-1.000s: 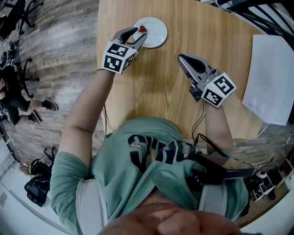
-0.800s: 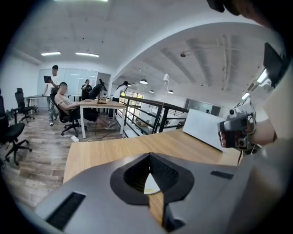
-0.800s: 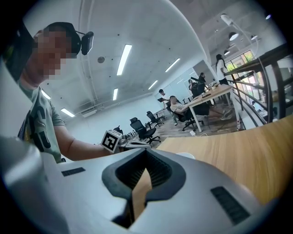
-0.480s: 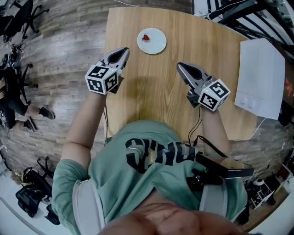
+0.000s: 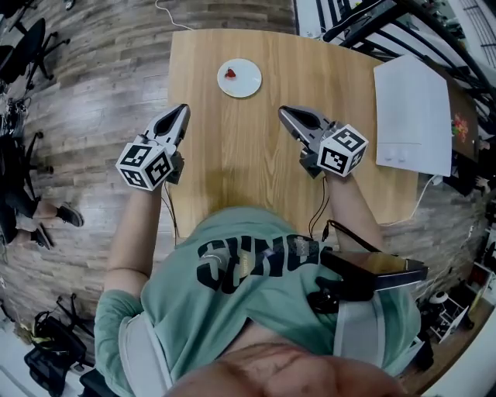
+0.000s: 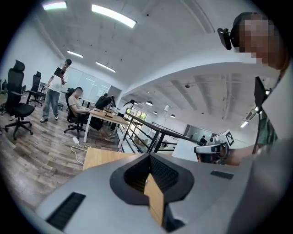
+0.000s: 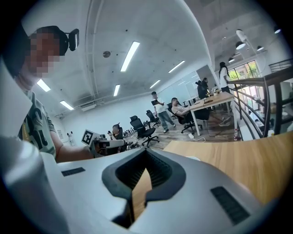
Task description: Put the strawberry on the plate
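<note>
In the head view a red strawberry [image 5: 230, 74] lies on the small white plate [image 5: 246, 84] at the far side of the wooden table [image 5: 240, 155]. My left gripper [image 5: 184, 110] hovers at the table's left edge, well short of the plate, shut with nothing in it. My right gripper [image 5: 284, 112] is over the table to the right of the plate, also shut and empty. In the left gripper view the jaws [image 6: 149, 161] meet with nothing between them. The right gripper view shows its jaws [image 7: 145, 170] closed the same way.
A large white board [image 5: 411, 116] lies on the table's right part. The table's left edge [image 5: 170, 132] runs right under my left gripper, with wooden floor beyond. A white cable [image 5: 167, 17] lies on the floor behind the table. Office chairs [image 5: 27, 31] stand at far left.
My left gripper let go of the strawberry, which now rests on the plate, pulled back towards me and to the left, and shut. The right gripper has hardly moved.
</note>
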Demonstrator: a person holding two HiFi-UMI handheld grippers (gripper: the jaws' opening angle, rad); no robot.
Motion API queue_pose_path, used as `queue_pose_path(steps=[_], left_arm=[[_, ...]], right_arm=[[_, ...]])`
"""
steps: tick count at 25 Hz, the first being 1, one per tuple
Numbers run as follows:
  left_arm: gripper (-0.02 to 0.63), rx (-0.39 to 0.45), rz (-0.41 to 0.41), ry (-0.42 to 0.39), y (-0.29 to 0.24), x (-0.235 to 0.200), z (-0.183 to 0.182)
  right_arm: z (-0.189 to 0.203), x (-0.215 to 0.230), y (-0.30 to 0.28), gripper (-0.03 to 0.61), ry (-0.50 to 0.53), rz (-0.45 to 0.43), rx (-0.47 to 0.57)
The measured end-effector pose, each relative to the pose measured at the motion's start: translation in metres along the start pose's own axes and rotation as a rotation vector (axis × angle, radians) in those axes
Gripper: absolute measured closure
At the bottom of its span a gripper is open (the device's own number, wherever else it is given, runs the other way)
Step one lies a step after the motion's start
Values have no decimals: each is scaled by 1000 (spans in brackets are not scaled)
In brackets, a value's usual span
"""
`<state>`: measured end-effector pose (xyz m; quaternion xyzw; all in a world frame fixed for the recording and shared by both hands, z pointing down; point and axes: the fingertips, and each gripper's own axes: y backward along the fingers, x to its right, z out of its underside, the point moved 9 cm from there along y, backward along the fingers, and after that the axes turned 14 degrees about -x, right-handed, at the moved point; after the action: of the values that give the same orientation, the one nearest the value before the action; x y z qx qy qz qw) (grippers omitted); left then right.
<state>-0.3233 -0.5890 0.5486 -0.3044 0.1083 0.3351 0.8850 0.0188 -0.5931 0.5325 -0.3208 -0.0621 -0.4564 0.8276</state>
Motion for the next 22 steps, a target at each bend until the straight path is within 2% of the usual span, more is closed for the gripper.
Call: queue_pose_path(steps=[10, 22], left_arm=[[609, 85, -9, -3, 112, 10, 9], [609, 149, -3, -38, 241, 1, 36]], right_arm=[[-17, -56, -1, 572, 35, 14, -18], [-23, -159, -12, 572, 49, 60, -32]])
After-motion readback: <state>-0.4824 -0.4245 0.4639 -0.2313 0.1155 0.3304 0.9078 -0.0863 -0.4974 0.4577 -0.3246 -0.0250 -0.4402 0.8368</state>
